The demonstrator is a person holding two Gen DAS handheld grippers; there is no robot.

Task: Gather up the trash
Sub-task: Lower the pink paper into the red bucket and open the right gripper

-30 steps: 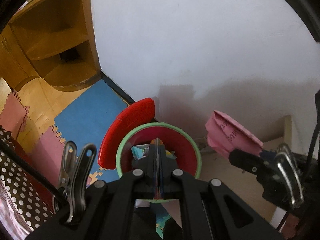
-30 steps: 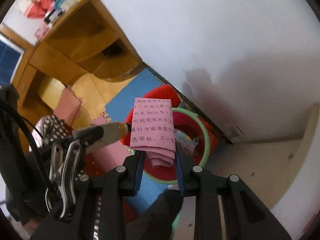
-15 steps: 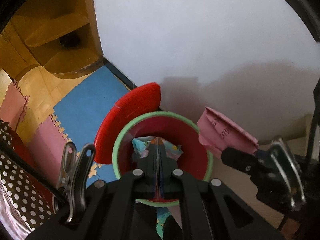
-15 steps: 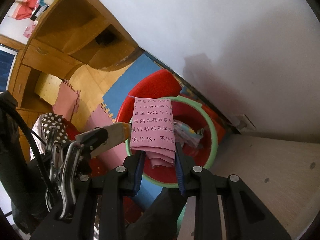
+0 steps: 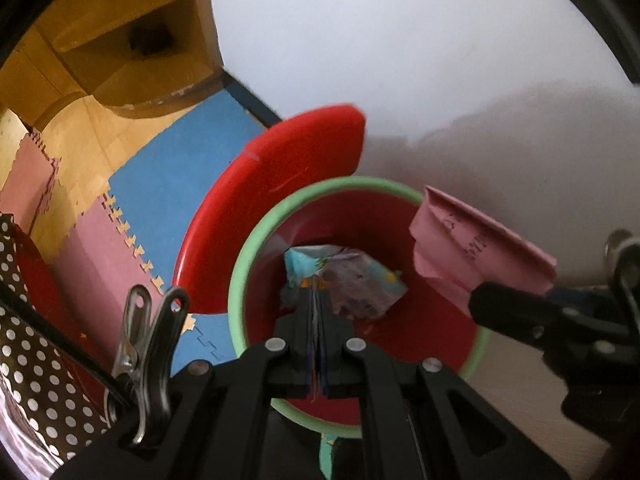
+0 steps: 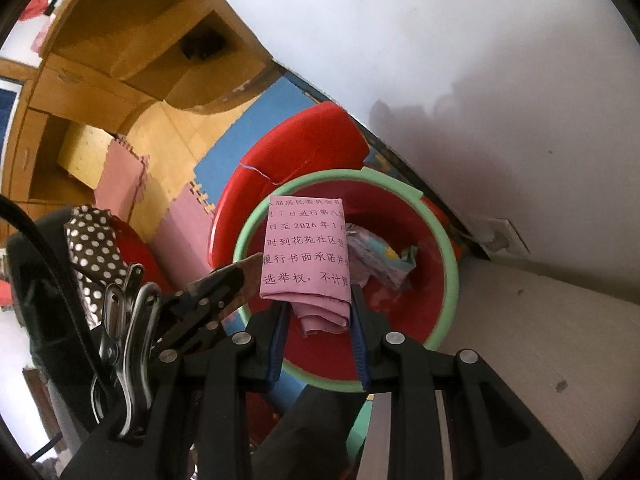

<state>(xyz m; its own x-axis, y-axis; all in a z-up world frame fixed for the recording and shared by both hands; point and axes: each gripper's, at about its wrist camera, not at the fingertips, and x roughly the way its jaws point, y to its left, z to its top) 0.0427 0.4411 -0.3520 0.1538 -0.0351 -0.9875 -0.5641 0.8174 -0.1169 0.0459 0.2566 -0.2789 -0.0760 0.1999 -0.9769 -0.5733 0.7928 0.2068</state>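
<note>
Right gripper (image 6: 318, 312) clamped on the folded pink printed paper (image 6: 306, 248), poised over the green-rimmed red plastic bin (image 6: 450, 276). Left gripper (image 5: 316, 312) pinched together on something thin and colourful. Release off-centre, and that paper might catch the rim and slide outside.
</note>
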